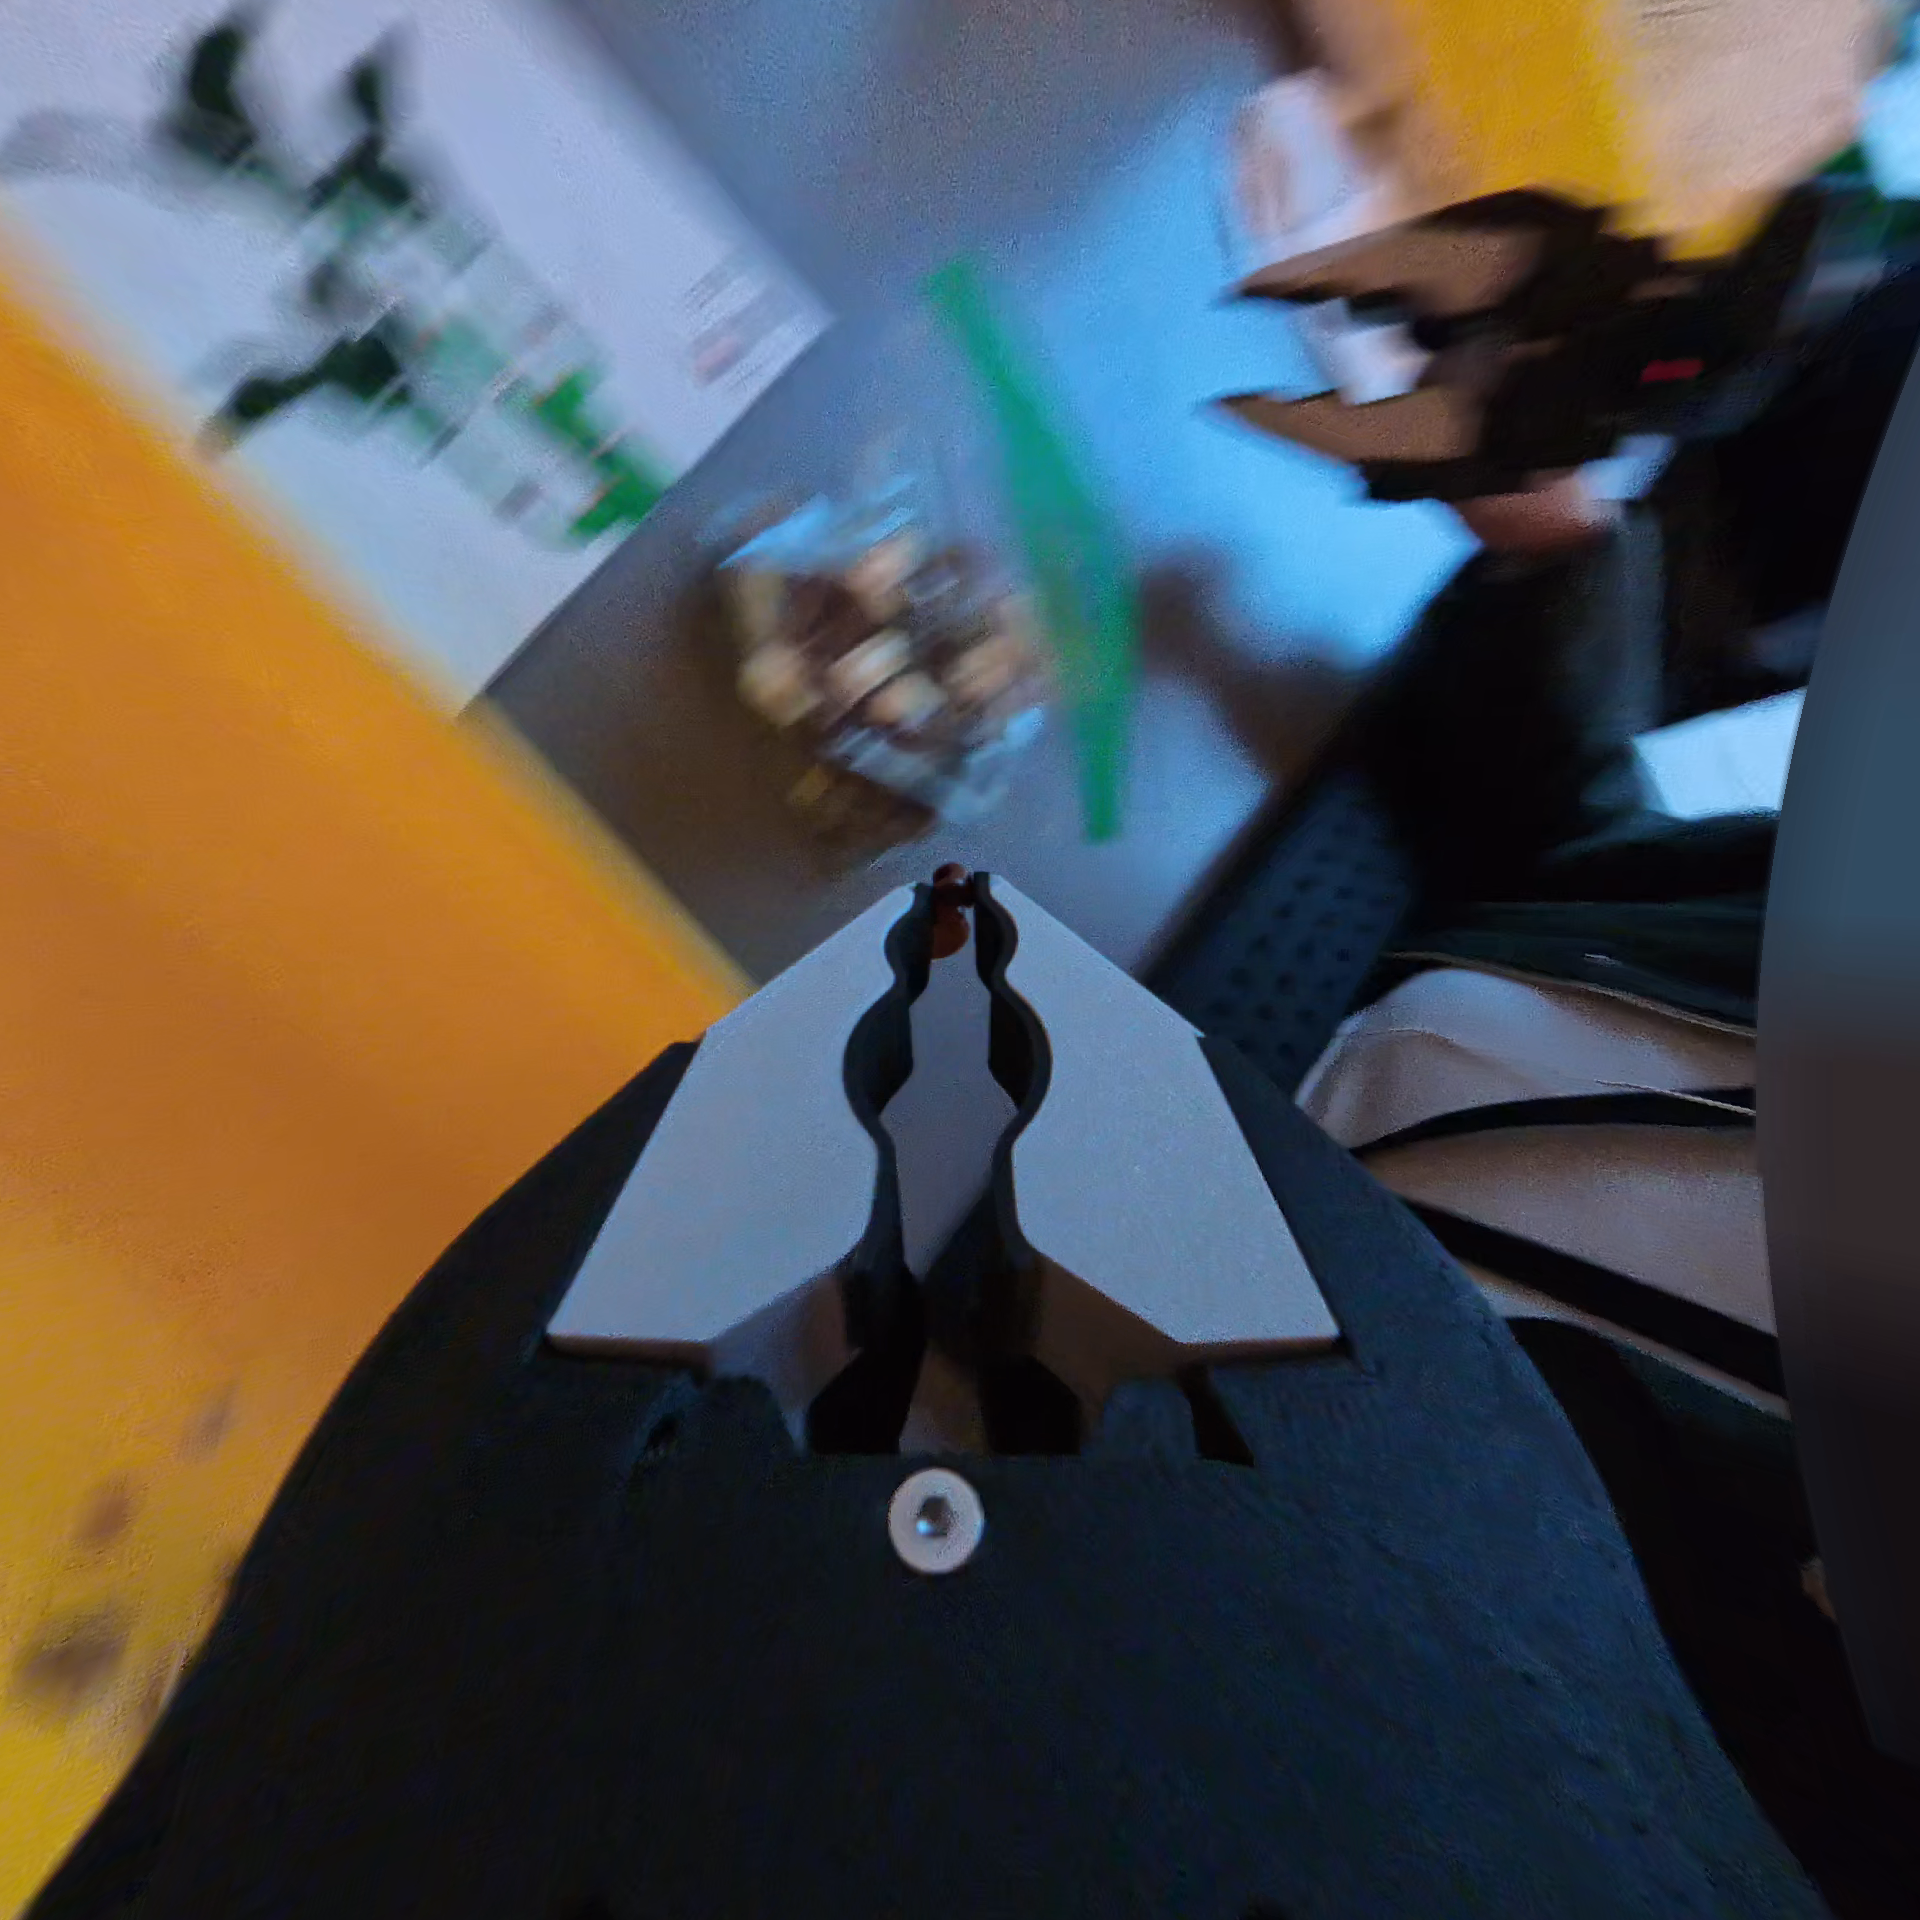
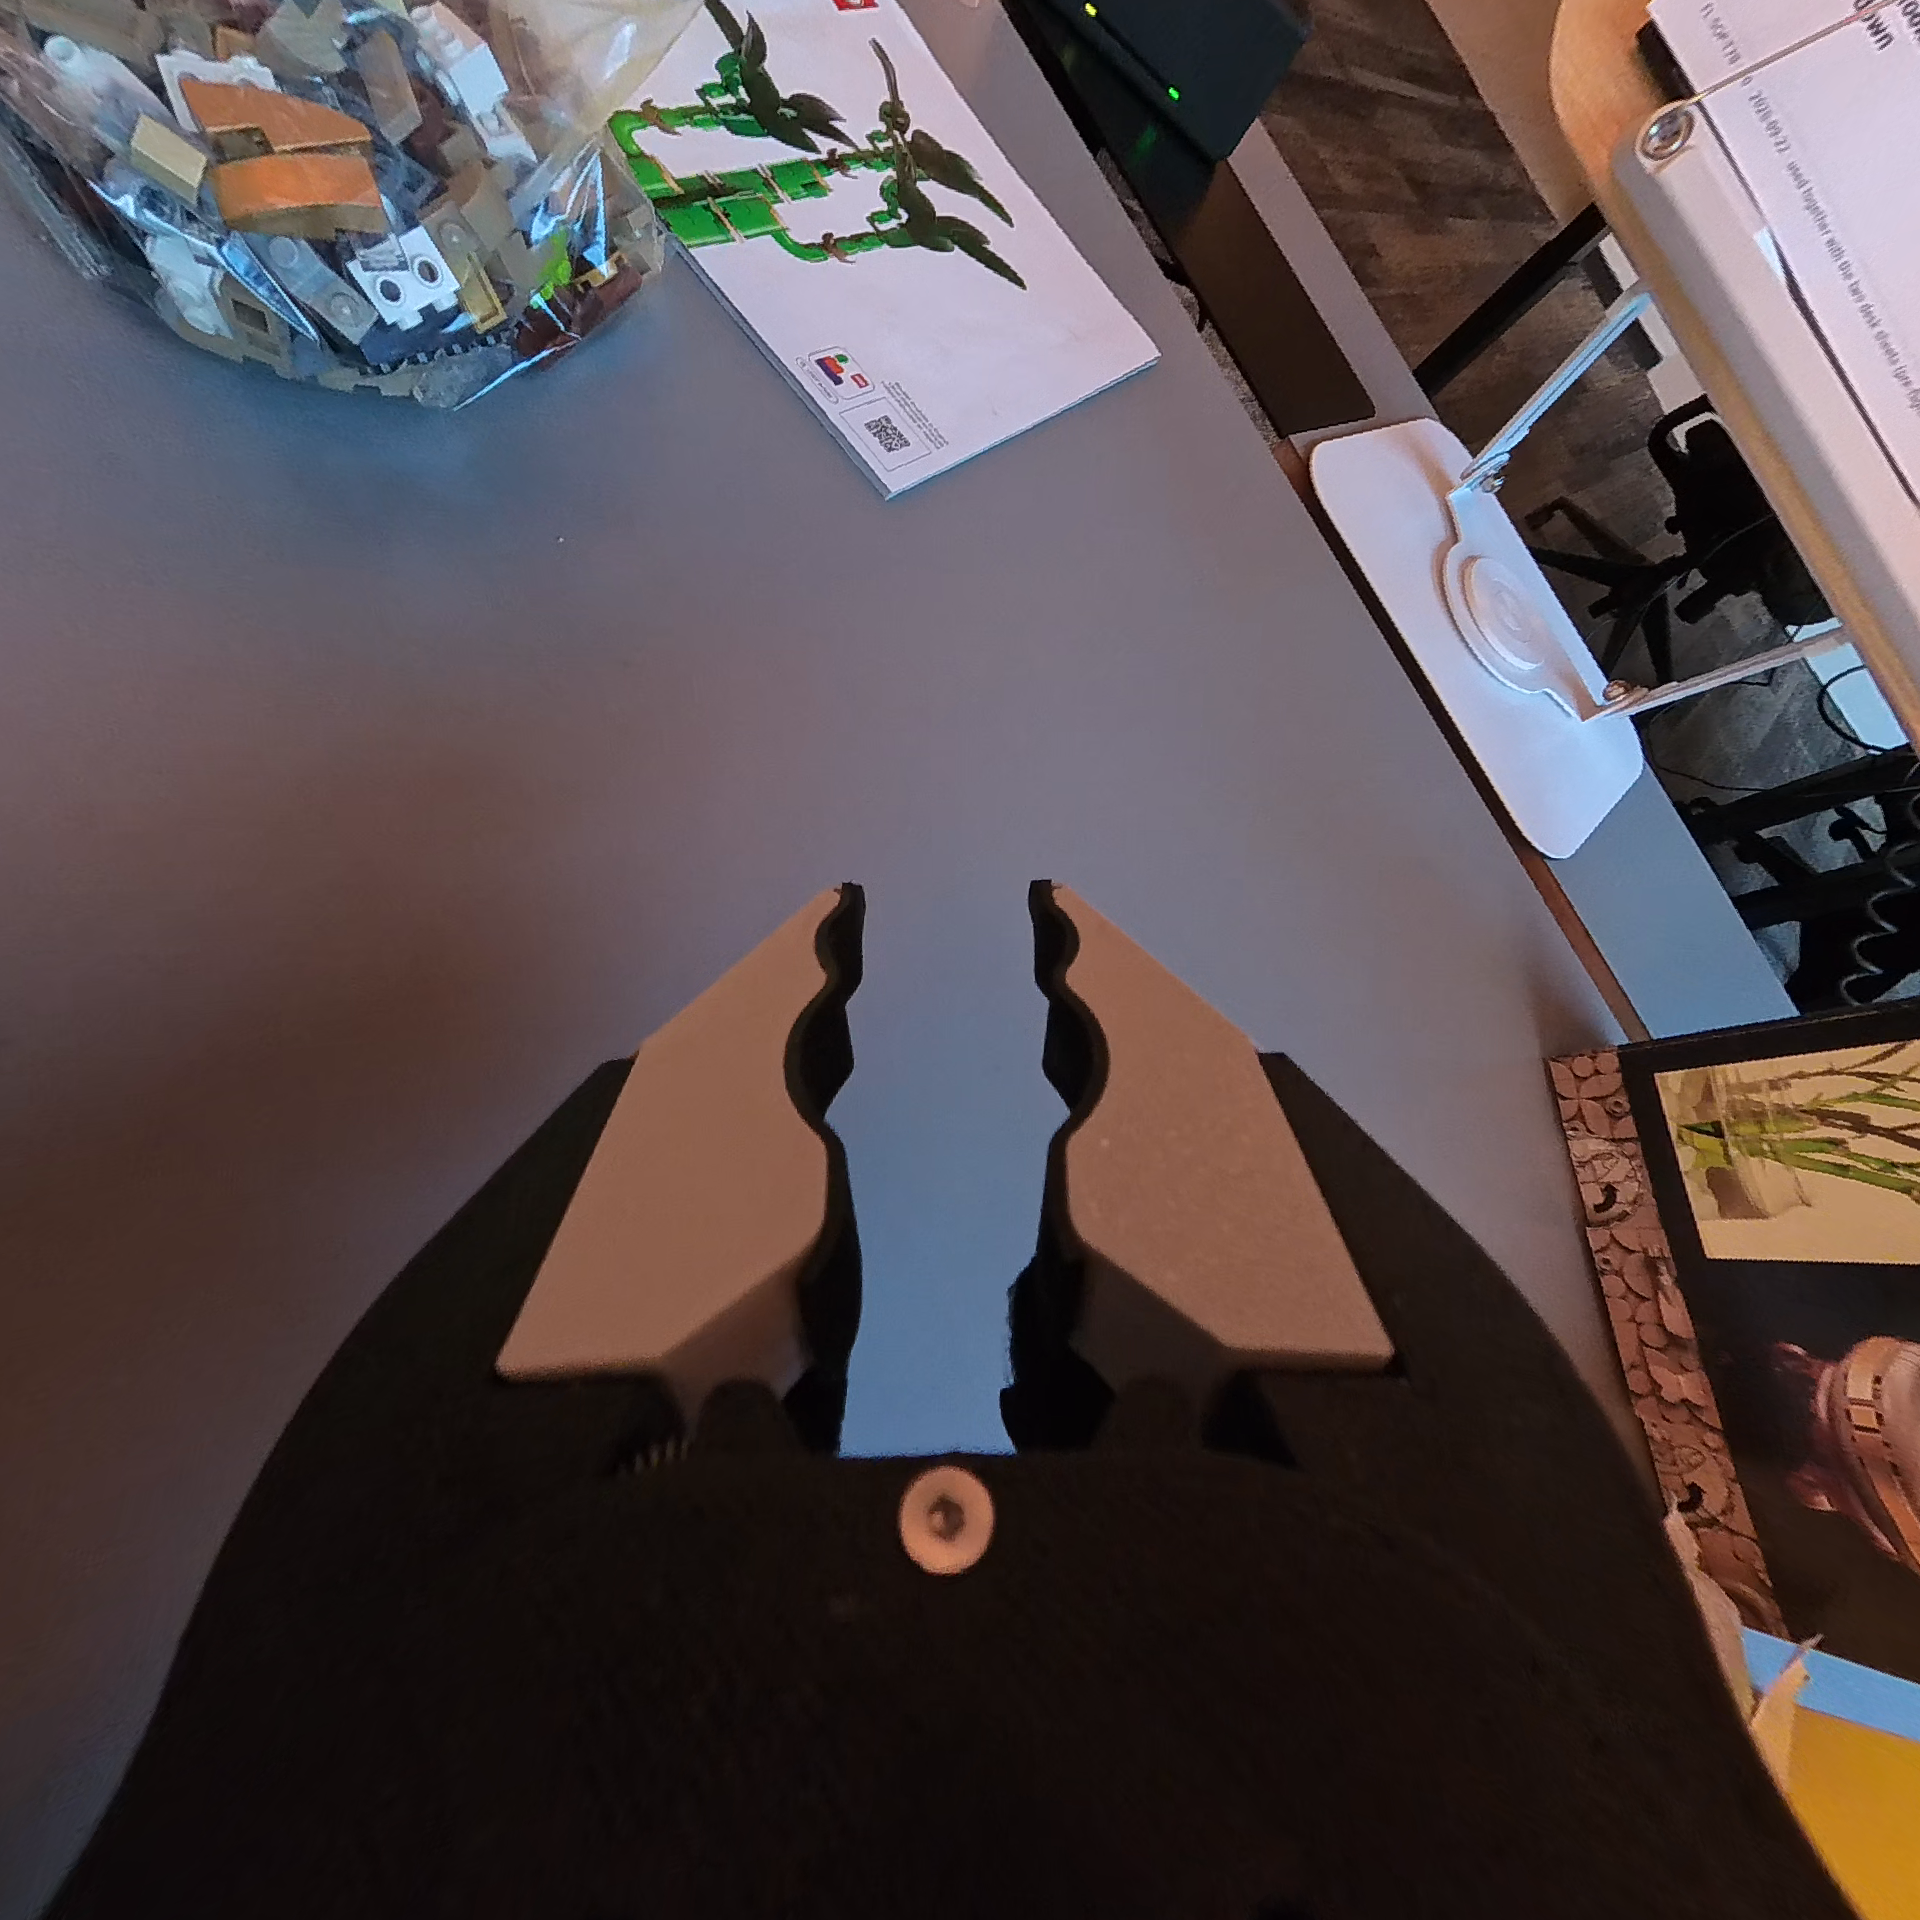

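Note:
My left gripper (image 1: 951, 902) is shut on a small reddish-brown piece (image 1: 948, 920) pinched at its fingertips. It is held above the grey table (image 1: 644, 758), and the view is blurred by motion. Beyond it lie a clear bag of small building pieces (image 1: 883, 665) and a long green piece (image 1: 1049, 540). My right gripper (image 2: 945, 896) is open and empty, low over bare grey table (image 2: 727, 665). It also shows in the left wrist view (image 1: 1382, 353) at the upper right. The bag of pieces (image 2: 312, 187) lies far left of my right gripper.
A white instruction booklet (image 2: 894, 260) with a green plant picture lies beside the bag. A yellow box (image 1: 208, 935) fills the left of the left wrist view. A printed box (image 2: 1787, 1351) lies at the right. A white stand base (image 2: 1455, 623) sits on the table's right edge. One gripper's finger ends stand about 30 centimetres off the other's.

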